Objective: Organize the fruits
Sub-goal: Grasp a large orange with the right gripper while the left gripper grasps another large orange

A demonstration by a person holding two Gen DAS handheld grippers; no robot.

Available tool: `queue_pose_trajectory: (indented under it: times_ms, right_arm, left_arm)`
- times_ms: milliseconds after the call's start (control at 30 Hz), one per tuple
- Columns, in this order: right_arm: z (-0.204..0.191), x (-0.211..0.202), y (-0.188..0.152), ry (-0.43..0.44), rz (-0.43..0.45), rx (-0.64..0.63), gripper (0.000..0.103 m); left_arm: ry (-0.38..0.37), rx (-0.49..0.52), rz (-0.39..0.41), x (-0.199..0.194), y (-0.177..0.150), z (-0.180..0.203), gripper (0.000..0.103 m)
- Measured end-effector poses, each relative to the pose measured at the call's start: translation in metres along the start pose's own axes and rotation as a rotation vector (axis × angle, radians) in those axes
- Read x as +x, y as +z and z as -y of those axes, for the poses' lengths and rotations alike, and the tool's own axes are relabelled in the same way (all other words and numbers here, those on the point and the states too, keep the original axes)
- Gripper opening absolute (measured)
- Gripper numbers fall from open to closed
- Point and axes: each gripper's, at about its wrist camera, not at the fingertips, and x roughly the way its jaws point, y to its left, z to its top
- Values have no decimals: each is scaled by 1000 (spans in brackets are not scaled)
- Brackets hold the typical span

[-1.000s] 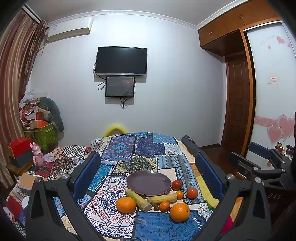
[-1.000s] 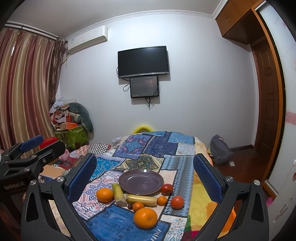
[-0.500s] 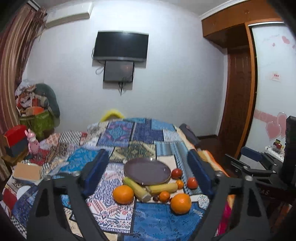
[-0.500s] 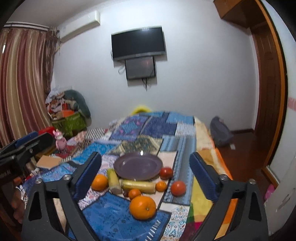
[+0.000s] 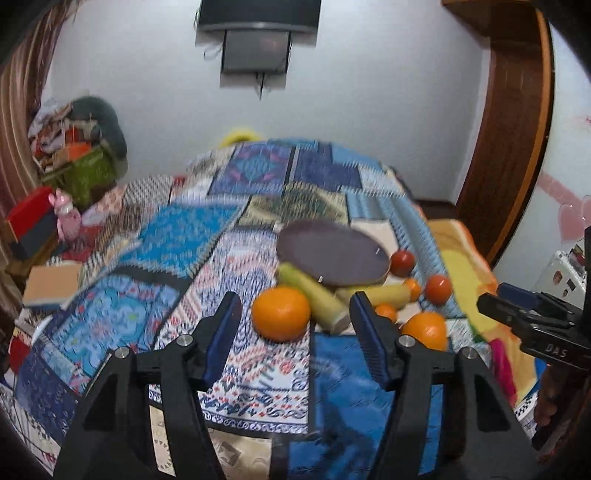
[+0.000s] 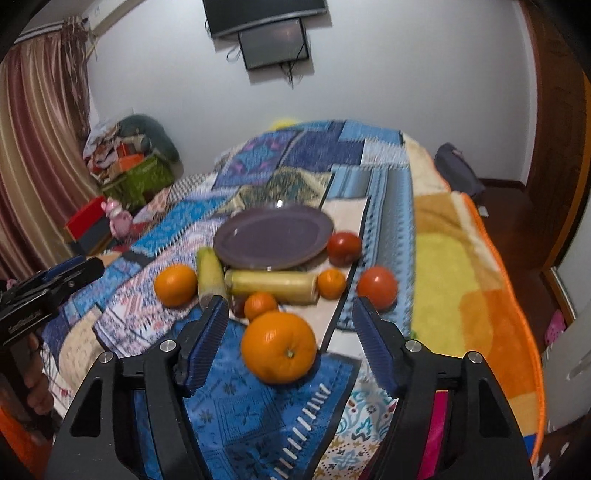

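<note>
A purple plate lies on a patchwork bedspread, with fruit along its near side. My right gripper is open, its blue pads either side of a large orange, just short of it. Behind are two small oranges, two yellow-green stalk pieces, two red tomatoes and another orange. My left gripper is open, facing that left orange. The plate also shows in the left wrist view.
The bed's right edge drops to a dark wooden floor with a grey bag. Boxes, a pink toy and a pile of clutter stand left of the bed. A wall TV hangs behind.
Both grippers have moved forward and tilted down toward the fruit. The jaws of both have narrowed somewhat, staying open.
</note>
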Motion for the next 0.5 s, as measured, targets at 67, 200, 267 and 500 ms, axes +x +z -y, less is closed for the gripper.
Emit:
queue_pose_trajectory:
  times_ms: [67,200,267,500]
  right_arm:
    - [0,9,-5,14,-43,-4,67]
    - [3,30,-9,41,-102,9,67]
    - [2,37,-11,44,-127,9,67]
    - [0,60,-17,55,-203,0,67]
  left_arm:
    - [-1,-4,-46,12,-5,-5,61]
    - [-4,-19,-119,36,-14,-14,61]
    - [-10,-30,-148,46,-17,-17,62]
    - [-21,-49,-202,72,-19,-22,76]
